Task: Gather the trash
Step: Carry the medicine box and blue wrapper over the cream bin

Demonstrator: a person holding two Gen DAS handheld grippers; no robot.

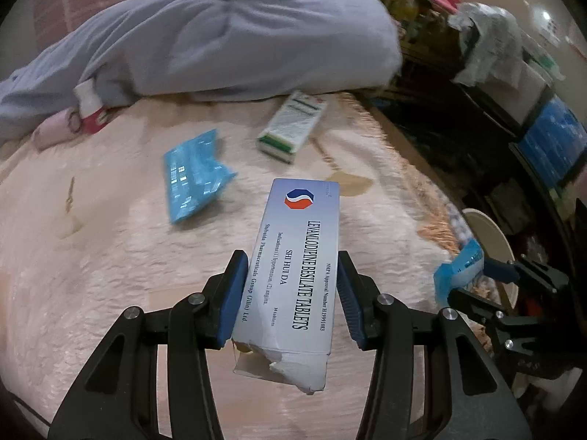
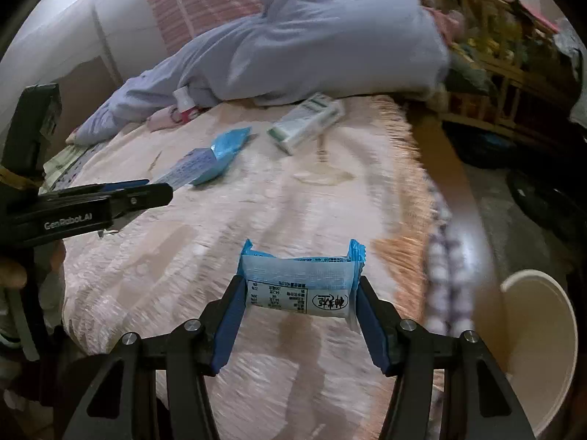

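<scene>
Trash is half gathered: the left gripper [image 1: 290, 293] clamps a pill box [image 1: 297, 264] between its fingers, the right gripper [image 2: 299, 315] pinches a blue wrapper [image 2: 301, 286]. Beyond the fingers, a blue packet [image 1: 194, 179] and a green box [image 1: 293, 124] still lie on the blanket [image 1: 110, 275]. The bin [image 2: 539, 348] stands right of the right fingers, past the blanket's edge, with open room between.

The left gripper [image 1: 290, 289] clamps a long white tablet box [image 1: 293, 256] between its blue pads, the box's torn end nearest the camera. Below lies a bed under a pale pink blanket [image 1: 110, 256]. Farther off on the blanket rest a blue wrapper [image 1: 194, 179] to the left and a white-and-green carton [image 1: 293, 124] to the right, with grey-blue bedding [image 1: 220, 36] beyond. At the right edge the right gripper [image 1: 473, 275] holds a blue packet [image 1: 458, 267] near a white bin [image 1: 491, 234].
</scene>
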